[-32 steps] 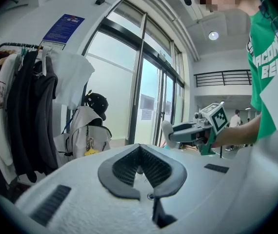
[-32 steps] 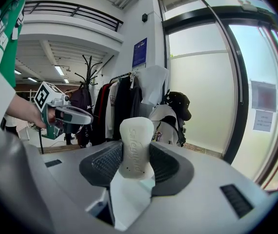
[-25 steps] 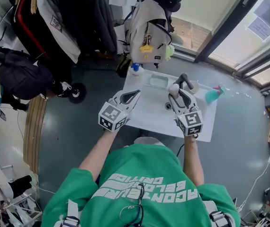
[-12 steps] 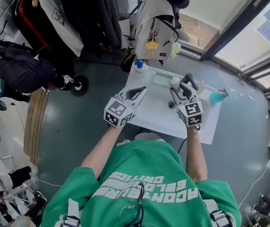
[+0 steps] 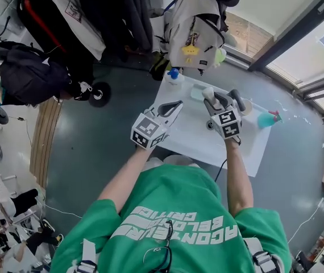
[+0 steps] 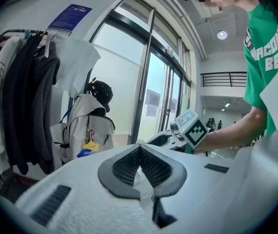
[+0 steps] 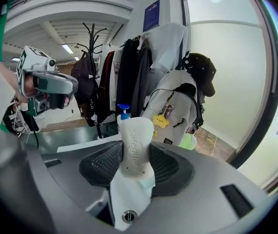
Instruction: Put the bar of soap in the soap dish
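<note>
A white bar of soap (image 7: 133,147) stands upright between the jaws of my right gripper (image 7: 135,130), which is shut on it. In the head view the right gripper (image 5: 219,99) hovers over the back of the white table (image 5: 190,135), and the soap (image 5: 208,92) shows at its tip. The pale green soap dish (image 5: 195,94) lies just left of that tip, partly hidden by it. My left gripper (image 5: 176,104) hangs over the table's left part, shut with nothing in it; its pads (image 6: 129,167) meet in a V.
A blue-capped pump bottle (image 5: 174,74) stands at the table's back left corner and a teal spray bottle (image 5: 267,119) at the right. A backpack (image 5: 195,23) and hanging coats (image 5: 94,16) crowd the space behind the table.
My right gripper has carried the soap farther toward the back of the table, up beside the dish. The left gripper has stayed shut and roughly in place.
</note>
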Demonstrator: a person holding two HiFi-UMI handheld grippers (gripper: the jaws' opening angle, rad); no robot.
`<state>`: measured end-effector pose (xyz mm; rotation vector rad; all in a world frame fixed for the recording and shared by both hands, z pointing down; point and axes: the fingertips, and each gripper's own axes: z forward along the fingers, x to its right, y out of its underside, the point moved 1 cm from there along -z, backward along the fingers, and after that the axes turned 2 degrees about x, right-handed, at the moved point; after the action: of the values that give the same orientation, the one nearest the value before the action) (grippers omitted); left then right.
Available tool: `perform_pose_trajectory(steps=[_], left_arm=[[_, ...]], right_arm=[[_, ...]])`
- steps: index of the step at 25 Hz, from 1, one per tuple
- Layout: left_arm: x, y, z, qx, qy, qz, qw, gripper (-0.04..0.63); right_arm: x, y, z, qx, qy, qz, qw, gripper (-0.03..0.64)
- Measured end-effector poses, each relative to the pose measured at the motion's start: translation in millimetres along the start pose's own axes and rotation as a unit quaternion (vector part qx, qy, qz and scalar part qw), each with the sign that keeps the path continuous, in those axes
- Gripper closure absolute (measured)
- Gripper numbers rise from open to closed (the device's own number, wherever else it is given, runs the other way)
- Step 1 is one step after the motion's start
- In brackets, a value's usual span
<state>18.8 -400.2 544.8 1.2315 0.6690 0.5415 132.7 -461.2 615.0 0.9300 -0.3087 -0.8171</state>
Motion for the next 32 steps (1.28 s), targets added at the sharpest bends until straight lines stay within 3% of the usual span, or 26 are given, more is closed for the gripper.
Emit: perform_pose_trajectory(steps=[8,22,32], left_arm=[[-9,17,6,-0.009,-0.01,-0.014,0.9998,0.588],[-27,48,23,-0.033,-0.024,-0.045,0.9982,0.588],[-32,55,28,-0.044,-0.031,-0.05,0.9973,0.588]], right_arm=[[8,32,50,-0.073,-0.026,-0.025,0.997,0.439],[13,89,119,-0.183,-0.072,-0.055,0.979,0.439],[19,105,142,-0.255,-0.086,-0.113,0.957,0.439]])
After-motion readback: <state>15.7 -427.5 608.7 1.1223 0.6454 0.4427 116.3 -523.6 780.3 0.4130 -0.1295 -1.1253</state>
